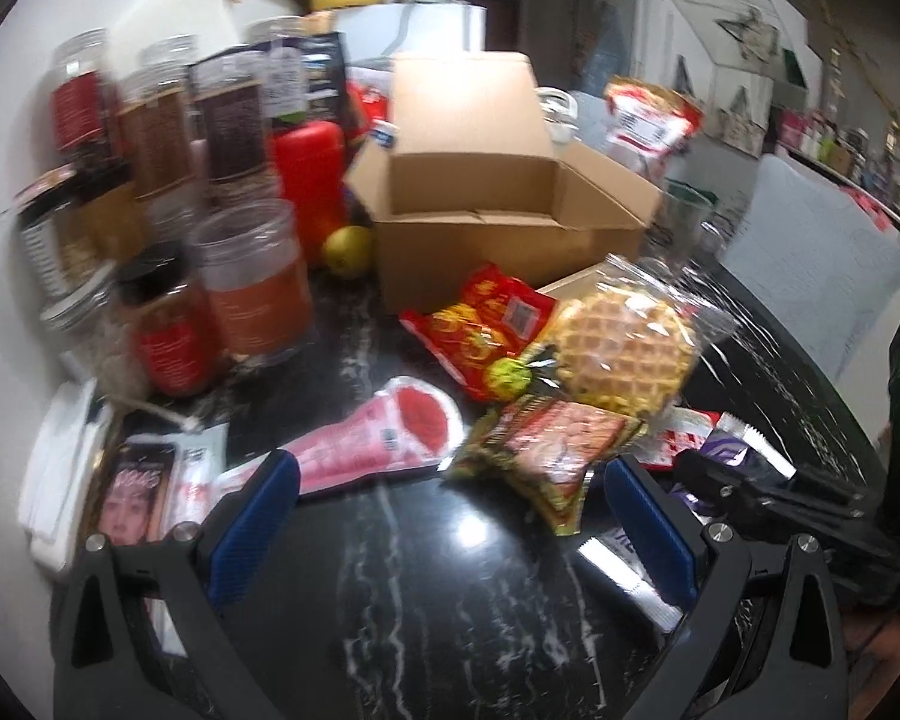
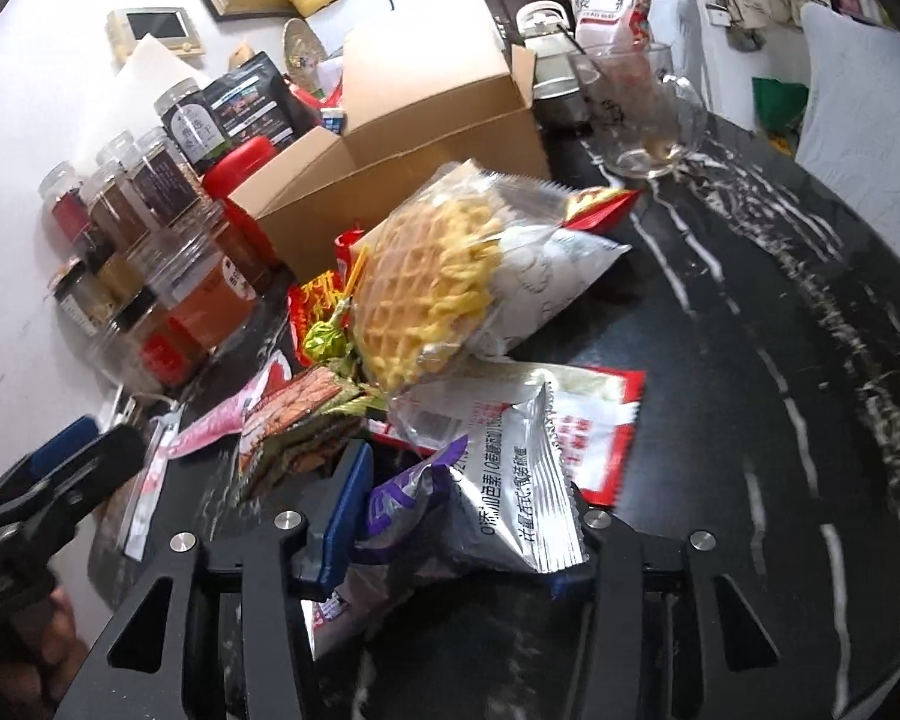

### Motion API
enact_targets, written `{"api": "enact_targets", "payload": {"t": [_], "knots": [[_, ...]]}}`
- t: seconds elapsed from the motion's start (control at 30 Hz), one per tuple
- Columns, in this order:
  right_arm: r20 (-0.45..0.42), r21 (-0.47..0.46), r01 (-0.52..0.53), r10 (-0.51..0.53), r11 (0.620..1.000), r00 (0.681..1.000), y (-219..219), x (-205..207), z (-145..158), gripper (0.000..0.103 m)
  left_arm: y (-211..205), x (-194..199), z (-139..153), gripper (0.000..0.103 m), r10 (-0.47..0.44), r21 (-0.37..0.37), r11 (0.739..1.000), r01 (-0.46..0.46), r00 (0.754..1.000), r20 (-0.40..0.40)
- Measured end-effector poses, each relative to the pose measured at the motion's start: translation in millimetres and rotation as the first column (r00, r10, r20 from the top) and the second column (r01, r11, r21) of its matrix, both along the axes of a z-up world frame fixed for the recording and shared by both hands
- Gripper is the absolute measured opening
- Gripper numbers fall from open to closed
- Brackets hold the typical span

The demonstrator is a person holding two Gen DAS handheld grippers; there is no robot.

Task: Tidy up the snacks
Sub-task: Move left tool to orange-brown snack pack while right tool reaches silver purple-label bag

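The right tool (image 2: 450, 516) closes on the silver packet (image 2: 510, 480) while the left tool (image 1: 450, 516) hangs open and empty, so lifting may drag the waffle bag (image 2: 426, 294) off the pile.

The left claw (image 1: 450, 516) hangs wide open with nothing between its blue pads (image 1: 252, 531), low over the dark marbled surface (image 1: 426, 618). Just ahead of it lie a pink packet (image 1: 384, 441) and a green-edged snack packet (image 1: 555, 450). Beyond those sit a bagged waffle (image 1: 627, 342) and a red packet (image 1: 486, 330), then an open cardboard box (image 1: 504, 222). Jars (image 1: 252, 282) crowd ahead to its left.
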State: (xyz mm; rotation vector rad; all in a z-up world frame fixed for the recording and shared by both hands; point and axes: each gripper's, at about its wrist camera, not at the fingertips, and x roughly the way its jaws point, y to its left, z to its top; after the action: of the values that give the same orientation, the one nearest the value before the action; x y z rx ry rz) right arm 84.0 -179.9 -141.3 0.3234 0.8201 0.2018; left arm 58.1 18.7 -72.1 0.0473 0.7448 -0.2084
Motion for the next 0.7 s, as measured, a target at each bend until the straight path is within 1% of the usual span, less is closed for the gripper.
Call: {"api": "enact_targets", "payload": {"t": [0.1, 0.13, 0.23, 0.33, 0.5, 0.6, 0.7], "knots": [[-0.001, 0.002, 0.009, -0.009, 1.0, 1.0, -13, -5, 4, 0.045, -9, 6, -5, 0.103, -0.049, 0.001, 0.999, 0.049, 0.999, -0.018], [-0.003, 0.005, 0.014, -0.014, 1.0, 1.0, -18, -6, 5, 0.034, -12, 9, -7, 0.103, -0.067, 0.003, 0.998, 0.067, 0.997, -0.025], [-0.009, 0.043, 0.023, -0.023, 0.999, 1.0, -35, -7, 9, 0.034, -21, 19, -12, 0.103, -0.107, 0.013, 0.994, 0.108, 0.993, -0.04], [-0.013, 0.011, 0.032, -0.031, 0.999, 0.999, -40, -2, 10, 0.034, -30, 31, -20, 0.103, -0.144, 0.017, 0.989, 0.145, 0.987, -0.067], [-0.031, 0.018, -0.002, 0.003, 1.0, 1.0, -38, 8, 6, 0.034, -40, 50, -30, 0.103, -0.197, 0.024, 0.979, 0.201, 0.974, -0.107], [-0.044, 0.021, -0.023, 0.024, 1.0, 0.999, -38, 14, 3, 0.034, -45, 60, -36, 0.103, -0.245, 0.006, 0.969, 0.249, 0.959, -0.143], [-0.06, 0.023, -0.035, 0.037, 0.999, 0.998, -40, 20, 1, 0.035, -48, 67, -43, 0.103, -0.266, 0.009, 0.962, 0.272, 0.949, -0.171]]}}
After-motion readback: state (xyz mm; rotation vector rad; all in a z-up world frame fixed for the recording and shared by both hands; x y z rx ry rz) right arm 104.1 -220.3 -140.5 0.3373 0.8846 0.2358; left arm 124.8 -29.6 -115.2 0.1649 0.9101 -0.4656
